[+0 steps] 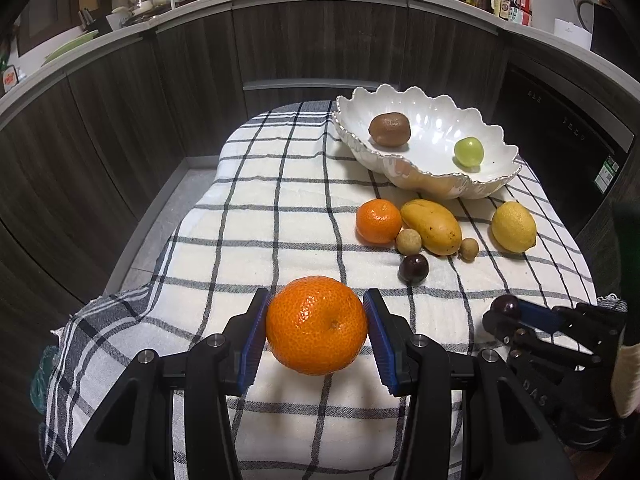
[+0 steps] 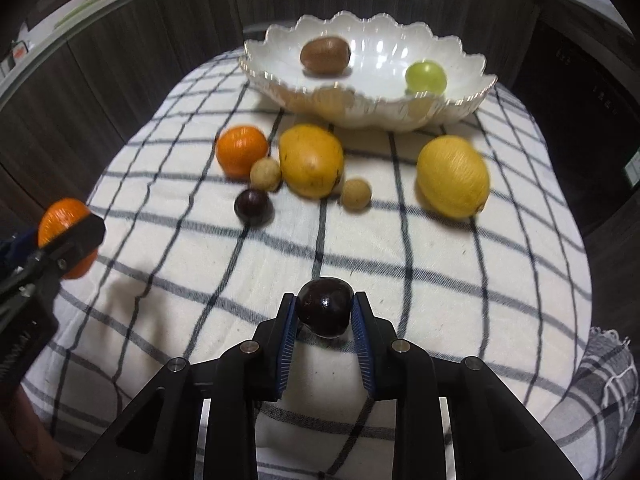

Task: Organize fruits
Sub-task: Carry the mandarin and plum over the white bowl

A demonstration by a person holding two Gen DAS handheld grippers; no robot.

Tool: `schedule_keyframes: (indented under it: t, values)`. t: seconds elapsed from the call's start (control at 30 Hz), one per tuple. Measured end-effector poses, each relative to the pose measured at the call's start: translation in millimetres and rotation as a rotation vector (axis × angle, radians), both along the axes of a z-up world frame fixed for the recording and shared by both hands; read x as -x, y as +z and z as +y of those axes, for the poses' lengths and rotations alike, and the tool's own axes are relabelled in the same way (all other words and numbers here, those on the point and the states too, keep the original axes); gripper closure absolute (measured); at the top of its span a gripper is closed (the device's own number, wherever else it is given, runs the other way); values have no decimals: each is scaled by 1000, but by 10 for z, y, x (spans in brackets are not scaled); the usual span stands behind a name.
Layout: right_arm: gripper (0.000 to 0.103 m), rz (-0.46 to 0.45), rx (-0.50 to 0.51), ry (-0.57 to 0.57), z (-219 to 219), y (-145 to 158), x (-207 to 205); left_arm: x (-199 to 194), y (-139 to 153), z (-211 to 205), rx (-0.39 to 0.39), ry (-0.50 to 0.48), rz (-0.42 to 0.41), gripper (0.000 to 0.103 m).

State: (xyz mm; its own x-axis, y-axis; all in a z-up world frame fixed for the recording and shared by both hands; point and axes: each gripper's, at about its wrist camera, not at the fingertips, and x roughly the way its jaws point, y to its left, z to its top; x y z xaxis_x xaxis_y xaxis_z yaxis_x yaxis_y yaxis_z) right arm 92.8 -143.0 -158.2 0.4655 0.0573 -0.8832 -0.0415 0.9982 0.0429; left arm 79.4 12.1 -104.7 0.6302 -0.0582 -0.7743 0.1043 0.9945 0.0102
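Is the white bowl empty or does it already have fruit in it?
Not empty. The white bowl holds a kiwi and a green grape; the rest lie outside.

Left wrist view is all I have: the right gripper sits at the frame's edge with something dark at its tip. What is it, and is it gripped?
Observer: A dark round fruit. The right gripper has both blue pads pressed on its sides.
Operator: Is the left gripper's orange actually clamped? My view seems to show small gaps.
Observer: From the right wrist view, the left gripper has a finger across the held orange, which hangs above the cloth.
Operator: Any other dark fruit left?
Observer: Yes, a second dark fruit lies on the cloth near the mango.
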Motion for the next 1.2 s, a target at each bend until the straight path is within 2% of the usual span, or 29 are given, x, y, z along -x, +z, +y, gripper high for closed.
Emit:
schedule_keyframes:
  t: [0.43,0.77,1.2]
  values:
    - [74,-114,-8,-16,-156,447,-129,-227,200,-199,16,-40,-30,56]
    - [74,-210,8,-29,-309,809,-384,-593,489,-398,28,-67,-111,56]
    - [74,-266,36,-9,-430,1002,-901,-1189,559,-578,54,-88,-119,56]
